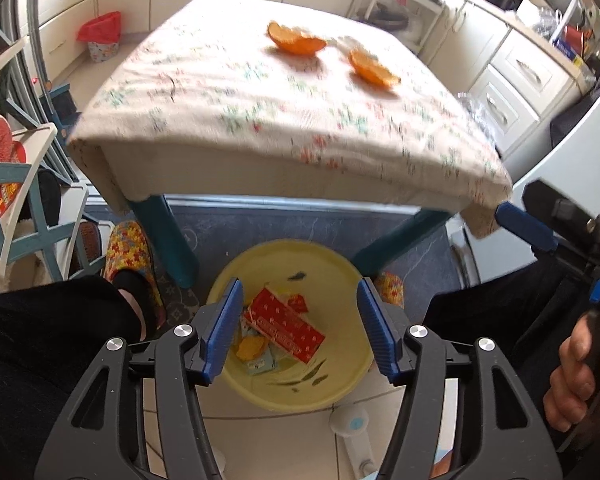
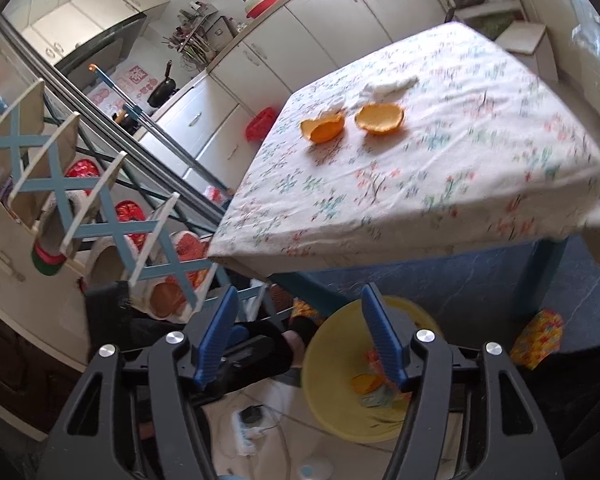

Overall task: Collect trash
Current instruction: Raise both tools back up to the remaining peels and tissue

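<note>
Left tool (image 1: 300, 320) gaping above yellow basin (image 1: 340, 396) (empty-jawed), right tool (image 2: 300, 332) likewise released

Table (image 1: 236, 92), floral cloth: two orange peel pieces (image 1: 296, 38) (image 1: 374, 66) side by side, apart. Floor (image 1: 380, 390): yellow basin (image 1: 340, 394) beside table leg.

Right tongs (image 2: 300, 336) open above yellow basin (image 2: 332, 400); two orange peels (image 2: 324, 128) on table (image 2: 420, 184).

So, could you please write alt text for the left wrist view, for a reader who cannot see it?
The open left gripper hangs empty over a round yellow plastic basin on the floor, holding a red printed carton and small scraps. Beyond it, two orange peel pieces lie on a floral-clothed table.
</note>
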Demonstrator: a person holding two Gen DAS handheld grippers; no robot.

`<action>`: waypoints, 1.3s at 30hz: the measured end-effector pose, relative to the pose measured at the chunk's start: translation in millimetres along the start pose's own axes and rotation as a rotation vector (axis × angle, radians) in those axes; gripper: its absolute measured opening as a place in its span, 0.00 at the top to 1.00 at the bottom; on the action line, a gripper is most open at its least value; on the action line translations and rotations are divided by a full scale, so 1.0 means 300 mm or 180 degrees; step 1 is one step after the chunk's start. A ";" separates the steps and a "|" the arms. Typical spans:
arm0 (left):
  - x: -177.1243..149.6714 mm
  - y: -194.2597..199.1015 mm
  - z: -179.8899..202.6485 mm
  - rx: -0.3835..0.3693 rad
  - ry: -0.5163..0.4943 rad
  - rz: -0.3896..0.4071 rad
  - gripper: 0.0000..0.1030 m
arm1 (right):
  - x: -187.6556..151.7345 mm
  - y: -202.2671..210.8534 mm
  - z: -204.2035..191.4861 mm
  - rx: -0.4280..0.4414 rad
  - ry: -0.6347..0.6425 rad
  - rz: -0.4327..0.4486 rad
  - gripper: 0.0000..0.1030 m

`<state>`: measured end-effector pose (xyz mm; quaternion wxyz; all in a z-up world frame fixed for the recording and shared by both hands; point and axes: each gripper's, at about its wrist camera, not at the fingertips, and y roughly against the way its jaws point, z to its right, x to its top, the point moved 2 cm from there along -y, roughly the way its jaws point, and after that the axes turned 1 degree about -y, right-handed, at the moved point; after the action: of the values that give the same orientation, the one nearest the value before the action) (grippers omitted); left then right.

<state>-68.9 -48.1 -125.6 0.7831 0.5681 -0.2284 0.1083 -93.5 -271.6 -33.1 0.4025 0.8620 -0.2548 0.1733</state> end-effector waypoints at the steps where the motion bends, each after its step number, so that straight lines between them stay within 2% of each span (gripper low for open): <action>1: 0.016 0.007 -0.006 0.0002 0.0022 0.0044 0.46 | 0.012 0.002 -0.006 -0.0042 0.0055 0.0024 0.38; 11: 0.256 0.034 -0.077 0.0012 0.0199 0.0376 0.44 | 0.188 -0.046 -0.023 -0.0320 0.0396 0.0163 0.36; 22: 0.598 -0.066 -0.179 0.0060 0.0401 0.0551 0.44 | 0.409 -0.196 -0.026 -0.0528 0.0651 0.0140 0.36; 27: 0.728 -0.145 -0.160 0.0082 0.0313 0.0535 0.44 | 0.538 -0.291 -0.008 -0.0702 0.0705 0.0129 0.36; 32: 0.819 -0.236 -0.137 0.0097 0.0233 0.0452 0.44 | 0.653 -0.376 0.070 -0.0919 0.0631 0.0058 0.36; 37: 0.864 -0.332 -0.092 0.0101 0.0091 0.0306 0.44 | 0.674 -0.444 0.121 -0.1031 0.0561 -0.0178 0.36; 39: 0.883 -0.358 -0.078 0.0123 0.0042 0.0287 0.44 | 0.680 -0.452 0.131 -0.1066 0.0583 -0.0166 0.36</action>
<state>213.9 -85.5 -94.3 0.7678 0.5716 -0.2465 0.1516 154.0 -289.4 -36.5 0.5662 0.7699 -0.2198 0.1957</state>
